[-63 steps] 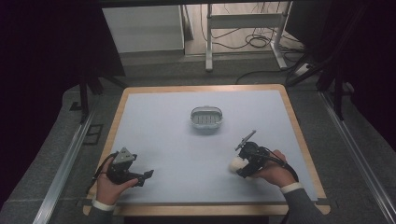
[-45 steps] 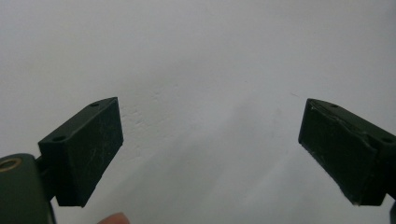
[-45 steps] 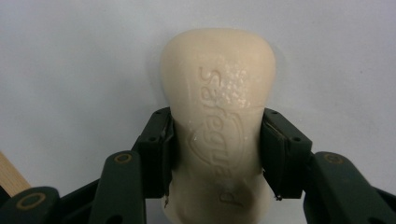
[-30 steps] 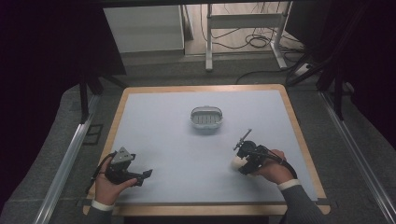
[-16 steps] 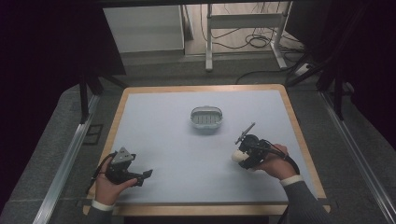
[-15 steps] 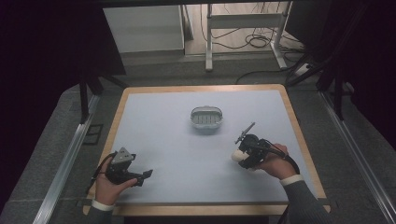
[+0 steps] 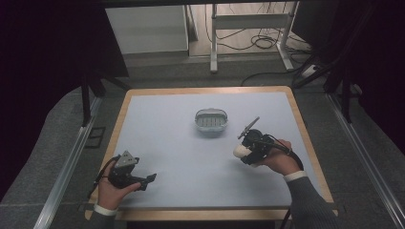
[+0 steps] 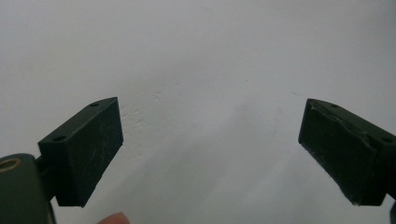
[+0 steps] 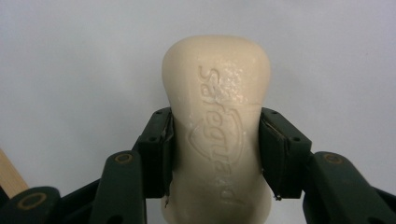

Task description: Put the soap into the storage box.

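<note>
right gripper (image 9: 215,154) pinching cream soap bar (image 9: 217,126) on both sides, lower right of centre in the high view, above the pale table (image 7: 167,138). soap dish (image 7: 211,120) at frame centre. left gripper (image 8: 210,149) spread wide, nothing between, lower left.

Tabletop (image 7: 157,124): rectangular, pale blue-grey surface framed by a light wooden border, seen from above in the high view. Surface plain and matte, with faint scuffs visible in the left gripper view. One item lying directly on it: a small oval grey soap dish (image 7: 211,119) with a slotted floor, placed a little behind the centre, well apart from every edge. The tabletop stands on a grey floor (image 7: 57,119).
</note>
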### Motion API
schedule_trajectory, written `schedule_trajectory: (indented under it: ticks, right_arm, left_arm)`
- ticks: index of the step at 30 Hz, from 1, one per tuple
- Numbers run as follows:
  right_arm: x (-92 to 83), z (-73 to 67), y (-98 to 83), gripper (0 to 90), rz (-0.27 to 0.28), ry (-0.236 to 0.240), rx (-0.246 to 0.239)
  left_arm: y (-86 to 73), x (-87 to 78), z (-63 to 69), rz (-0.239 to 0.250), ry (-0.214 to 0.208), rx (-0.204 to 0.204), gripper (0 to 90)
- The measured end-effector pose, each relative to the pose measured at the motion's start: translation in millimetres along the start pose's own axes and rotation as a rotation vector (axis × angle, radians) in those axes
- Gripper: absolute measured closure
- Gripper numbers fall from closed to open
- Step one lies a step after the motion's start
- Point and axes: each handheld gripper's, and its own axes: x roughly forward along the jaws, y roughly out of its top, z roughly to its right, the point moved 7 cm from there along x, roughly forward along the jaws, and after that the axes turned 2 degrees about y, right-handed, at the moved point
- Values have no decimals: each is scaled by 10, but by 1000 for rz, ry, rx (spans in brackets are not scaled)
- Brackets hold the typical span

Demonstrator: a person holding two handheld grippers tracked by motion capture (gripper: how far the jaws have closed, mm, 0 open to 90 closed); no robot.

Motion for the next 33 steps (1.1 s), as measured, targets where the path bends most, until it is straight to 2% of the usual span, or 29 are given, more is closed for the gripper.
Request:
schedule_trajectory:
  ticks: [13, 27, 33]
  right_arm:
    - [-21, 63, 78, 492, 9, -10, -6]
    - [-31, 229, 239, 492, 57, -30, 12]
    - [-25, 295, 312, 492, 70, -24, 14]
  left_arm:
    - [-4, 18, 5, -6, 2, 5, 68]
    - [-8, 27, 7, -10, 3, 8, 68]
    - [-8, 23, 4, -9, 3, 8, 68]
